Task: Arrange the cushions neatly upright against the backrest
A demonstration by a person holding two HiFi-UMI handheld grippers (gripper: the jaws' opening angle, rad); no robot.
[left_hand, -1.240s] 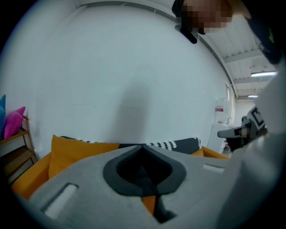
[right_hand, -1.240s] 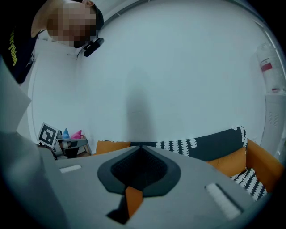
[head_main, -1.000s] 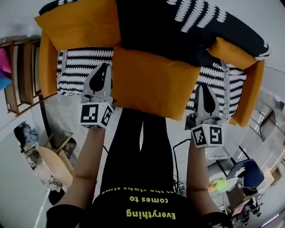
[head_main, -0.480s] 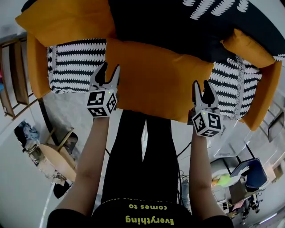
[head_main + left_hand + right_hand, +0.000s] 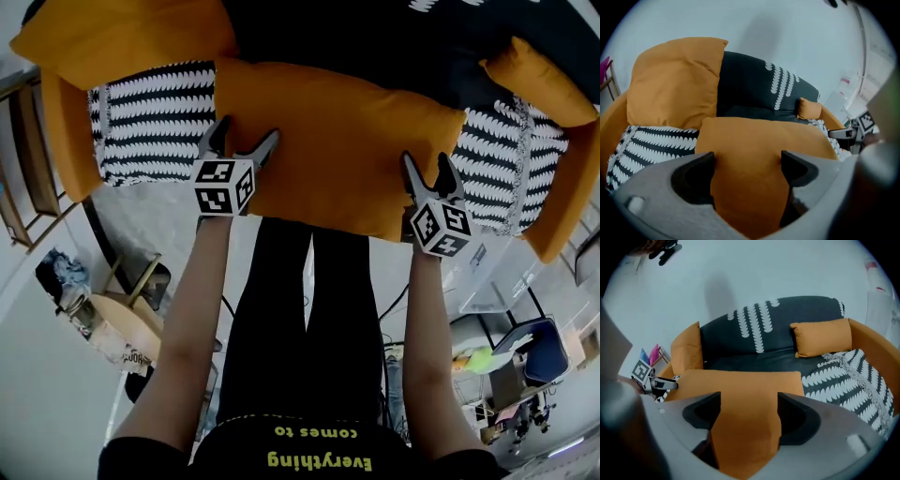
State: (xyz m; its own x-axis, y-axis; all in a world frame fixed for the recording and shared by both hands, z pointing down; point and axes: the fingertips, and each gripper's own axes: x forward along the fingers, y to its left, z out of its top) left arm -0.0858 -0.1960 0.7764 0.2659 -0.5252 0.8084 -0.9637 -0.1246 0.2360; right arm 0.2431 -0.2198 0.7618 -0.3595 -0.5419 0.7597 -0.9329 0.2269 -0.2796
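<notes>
A large orange cushion point(image 5: 337, 159) lies across the sofa's front edge, its near side toward me. My left gripper point(image 5: 239, 150) is at its left near corner and my right gripper point(image 5: 427, 173) at its right near corner. Both sets of jaws are opening, with the cushion's edge point(image 5: 759, 145) point(image 5: 740, 385) between them and the pads off the fabric. Black-and-white patterned cushions point(image 5: 150, 122) point(image 5: 511, 178) lie flat on either side. An orange cushion point(image 5: 675, 79) leans at the left end and a smaller orange one point(image 5: 822, 336) stands against the black backrest point(image 5: 787, 310).
The sofa has an orange shell whose arm point(image 5: 567, 206) curves round the right end. A wooden rack point(image 5: 23, 159) stands to the left, a round wooden table point(image 5: 117, 328) at lower left, a blue chair point(image 5: 534, 352) at lower right. My legs stand close to the sofa front.
Both grippers were shut on the big orange cushion's near edge a second ago. Their jaws have spread wide and let the cushion go; it rests on the seat.
</notes>
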